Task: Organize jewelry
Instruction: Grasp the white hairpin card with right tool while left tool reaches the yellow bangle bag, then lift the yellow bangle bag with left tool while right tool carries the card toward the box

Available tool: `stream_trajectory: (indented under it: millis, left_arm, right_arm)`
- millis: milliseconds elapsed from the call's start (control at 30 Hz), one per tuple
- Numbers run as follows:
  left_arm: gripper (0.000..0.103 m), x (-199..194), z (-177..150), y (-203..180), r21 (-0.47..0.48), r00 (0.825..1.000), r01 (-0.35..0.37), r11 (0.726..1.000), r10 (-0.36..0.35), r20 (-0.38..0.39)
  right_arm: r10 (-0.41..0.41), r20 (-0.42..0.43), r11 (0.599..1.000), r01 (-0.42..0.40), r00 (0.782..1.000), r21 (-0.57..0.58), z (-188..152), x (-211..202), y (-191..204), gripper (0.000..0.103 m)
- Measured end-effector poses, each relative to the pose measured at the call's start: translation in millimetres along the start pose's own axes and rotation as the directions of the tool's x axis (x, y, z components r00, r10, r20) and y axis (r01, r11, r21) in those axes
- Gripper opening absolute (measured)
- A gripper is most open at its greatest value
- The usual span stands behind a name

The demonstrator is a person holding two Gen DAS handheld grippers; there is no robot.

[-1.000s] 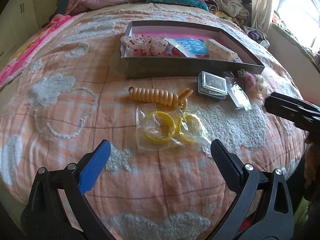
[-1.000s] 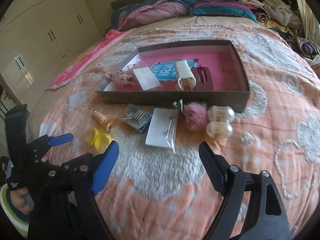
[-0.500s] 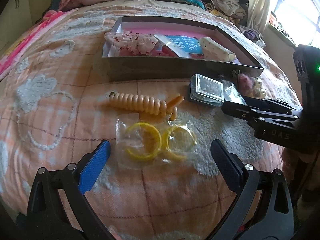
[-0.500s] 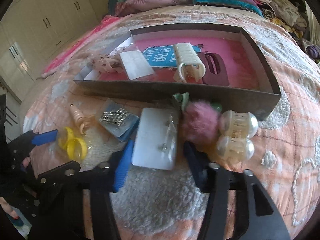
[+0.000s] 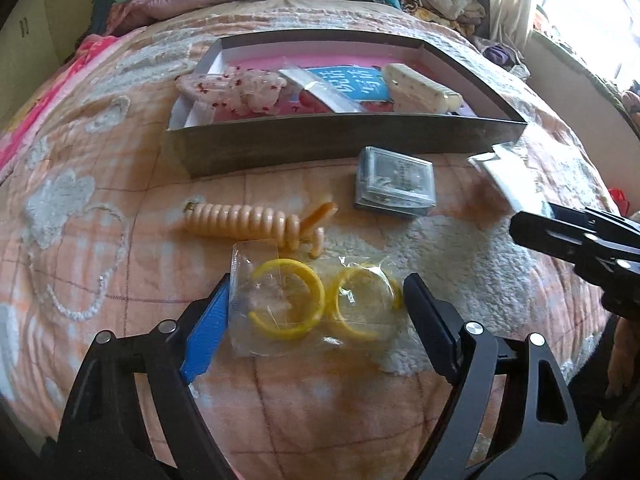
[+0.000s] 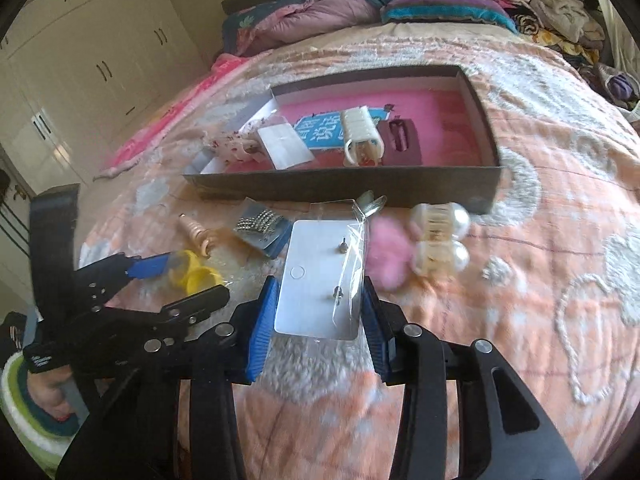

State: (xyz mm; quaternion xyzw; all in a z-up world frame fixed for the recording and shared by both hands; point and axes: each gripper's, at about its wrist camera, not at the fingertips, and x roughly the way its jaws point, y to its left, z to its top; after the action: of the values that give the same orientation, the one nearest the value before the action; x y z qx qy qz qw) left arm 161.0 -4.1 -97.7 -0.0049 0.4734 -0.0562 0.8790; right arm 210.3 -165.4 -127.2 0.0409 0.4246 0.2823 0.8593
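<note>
The long grey cardboard box with a pink floor (image 6: 344, 190) sat beyond both sets of fingers, waiting for jewelry. The right gripper (image 6: 318, 316) squeezed the white earring card in clear plastic (image 6: 320, 280) by its edges, probably to lift it. The left gripper (image 5: 316, 320) stood apart around the clear bag of yellow rings (image 5: 308, 304), likely lining up a grab.

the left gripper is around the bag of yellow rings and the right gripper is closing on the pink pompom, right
Not quite. The left gripper is around the bag of yellow rings, but the right gripper is around the white earring card, not the pink pompom, which lies beside it. The right wrist view shows this.
</note>
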Motion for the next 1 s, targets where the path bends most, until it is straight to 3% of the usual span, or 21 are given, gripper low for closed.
stream_trajectory:
  millis: [300, 667, 1000]
  left_arm:
    - [0.073, -17, -3, -11, 0.017, 0.999, 0.041, 0.999, -0.041, 0.008]
    - [0.073, -60, 5, -34, 0.065, 0.991, 0.093, 0.994, -0.098, 0.085]
    - [0.073, -78, 31, -53, 0.108, 0.984, 0.113, 0.988, -0.126, 0.129]
  right_arm:
    - [-0.011, 0.073, 1.000, 0.010, 0.997, 0.015, -8, -47, -3, 0.039]
    - [-0.049, 0.164, 0.998, 0.040, 0.985, 0.053, -15, -100, -15, 0.039]
    - [-0.116, 0.281, 0.992, 0.100, 0.953, 0.072, -9, -152, -19, 0.039]
